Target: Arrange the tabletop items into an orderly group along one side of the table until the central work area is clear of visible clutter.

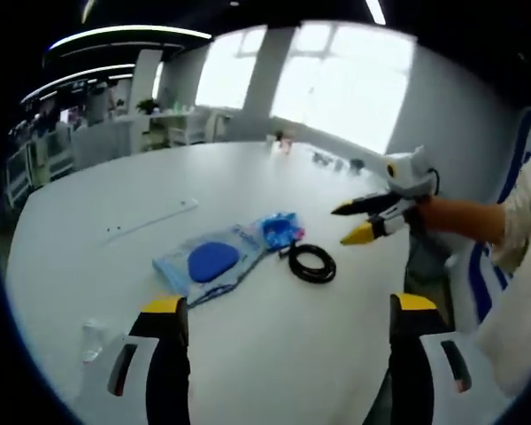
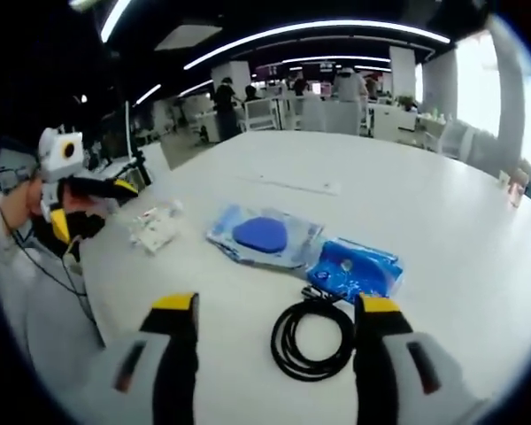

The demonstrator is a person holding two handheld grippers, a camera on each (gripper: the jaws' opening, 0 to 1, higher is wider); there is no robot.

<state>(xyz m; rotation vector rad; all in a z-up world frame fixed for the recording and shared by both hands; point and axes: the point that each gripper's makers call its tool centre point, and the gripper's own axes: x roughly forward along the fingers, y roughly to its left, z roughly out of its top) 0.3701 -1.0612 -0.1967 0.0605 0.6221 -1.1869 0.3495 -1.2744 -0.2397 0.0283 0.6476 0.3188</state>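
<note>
A clear bag holding a blue oval pad point(image 1: 208, 261) point(image 2: 261, 235) lies mid-table. Beside it rests a blue packet point(image 1: 281, 230) point(image 2: 358, 266), and a coiled black cable point(image 1: 312, 263) point(image 2: 314, 341) touches that packet's edge. My left gripper point(image 1: 289, 304) is open, hovering short of the bag with nothing between its jaws; it appears at the left of the right gripper view point(image 2: 93, 205). My right gripper point(image 2: 274, 305) is open, with the cable coil lying on the table between and just beyond its jaws. In the left gripper view it point(image 1: 343, 224) comes in from the right, held by a hand.
A small clear packet with white pieces point(image 2: 155, 228) point(image 1: 93, 341) lies near the table edge by the left gripper. A thin white strip point(image 1: 150, 220) point(image 2: 301, 184) lies farther out on the white table point(image 1: 248, 177). Small items point(image 1: 283, 142) stand at the far edge.
</note>
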